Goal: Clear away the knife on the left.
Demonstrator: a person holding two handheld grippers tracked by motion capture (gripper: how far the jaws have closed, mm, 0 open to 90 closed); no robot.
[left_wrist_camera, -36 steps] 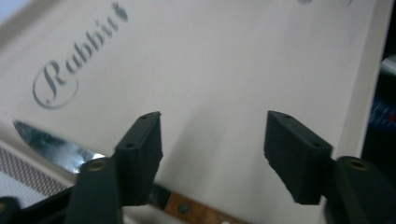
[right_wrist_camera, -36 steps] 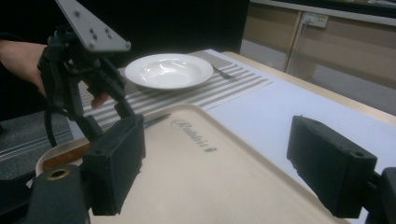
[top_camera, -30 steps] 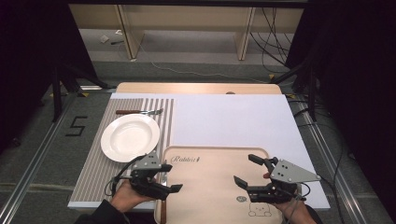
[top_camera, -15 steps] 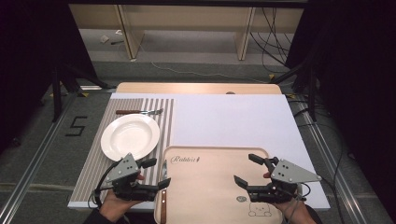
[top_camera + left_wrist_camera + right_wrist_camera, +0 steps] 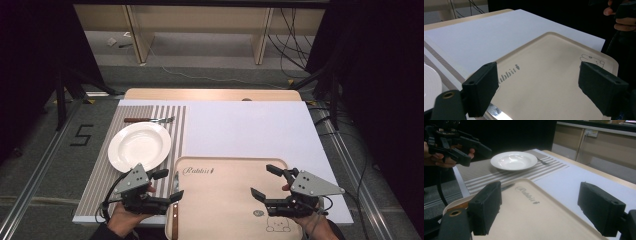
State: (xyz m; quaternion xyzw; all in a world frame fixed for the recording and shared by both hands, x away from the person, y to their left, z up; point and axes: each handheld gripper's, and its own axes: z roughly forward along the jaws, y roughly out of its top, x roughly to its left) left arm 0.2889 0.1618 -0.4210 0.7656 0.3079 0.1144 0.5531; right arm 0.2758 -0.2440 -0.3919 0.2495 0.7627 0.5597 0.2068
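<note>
My left tongs (image 5: 167, 185) stand wide apart, nothing between the pads; they have just finished opening. A table knife (image 5: 175, 212) lies just beside them on the left edge of the beige tray (image 5: 225, 200), brown handle toward me, blade pointing away, long axis along the tray's edge. My left hand is far the nearer to it. My right tongs (image 5: 265, 181) hover over the tray's right half, likewise spread and empty, well apart from the knife. In the left gripper view a sliver of blade (image 5: 496, 111) shows by the left pad. Beyond the left tongs: a white plate (image 5: 140, 146) on a striped placemat (image 5: 100, 175), a fork (image 5: 150, 120) past it. The white counter (image 5: 240, 130) carries all this. I judge the knife freshly set down.
</note>
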